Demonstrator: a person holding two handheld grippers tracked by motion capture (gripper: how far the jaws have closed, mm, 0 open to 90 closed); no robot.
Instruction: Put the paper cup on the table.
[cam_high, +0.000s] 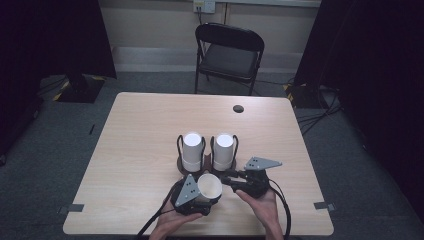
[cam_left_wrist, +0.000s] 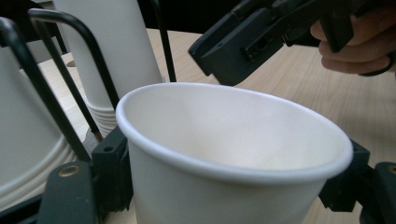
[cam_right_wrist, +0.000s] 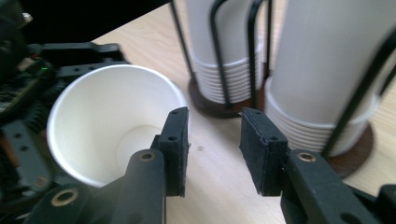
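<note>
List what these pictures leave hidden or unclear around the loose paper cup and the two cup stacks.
- Paper cup: its bottom is cut off by the lower edge of the left gripper view.
- Left gripper: in the high view, its grey plate and the cup cover the jaws.
- Cup stacks: tops cut off by the upper edge of the right gripper view.
- Right gripper: jaws apart, nothing between them.

Paper cup (cam_left_wrist: 233, 154): base cut off below the jaws in left gripper view, pad contact hidden behind its wall. Cup stacks (cam_right_wrist: 280, 60) beyond the right gripper's jaws: tops cropped.
</note>
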